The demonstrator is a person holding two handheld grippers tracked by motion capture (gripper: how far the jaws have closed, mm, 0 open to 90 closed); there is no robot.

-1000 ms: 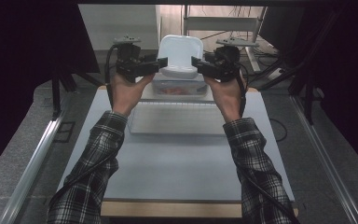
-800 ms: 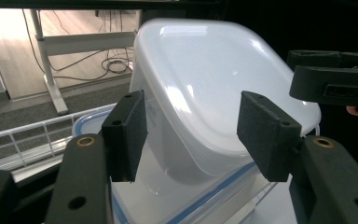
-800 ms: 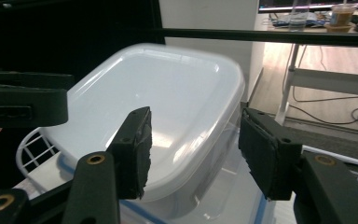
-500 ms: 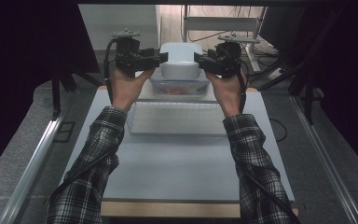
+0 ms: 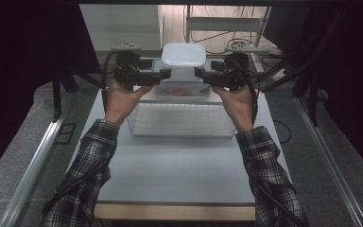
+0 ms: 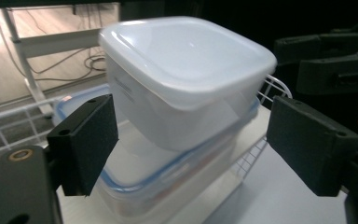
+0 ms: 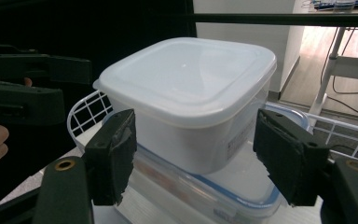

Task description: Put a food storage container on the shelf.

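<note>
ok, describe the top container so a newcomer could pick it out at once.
At the table's far end sits a white wire basket. Behind it, a flat blue-rimmed container carries the white-lidded tub. It is the taller, milky one on top, with a plain white lid and no blue trim.

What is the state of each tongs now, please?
Left tongs: just opened, pads off the white container.
Right tongs: just opened, holding nothing.

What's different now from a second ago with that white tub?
The white tub was lowered onto the blue-rimmed box and let go: both the left hand-held gripper and right hand-held gripper have just been opening, pads off its sides. The wire basket and table stayed put.
</note>
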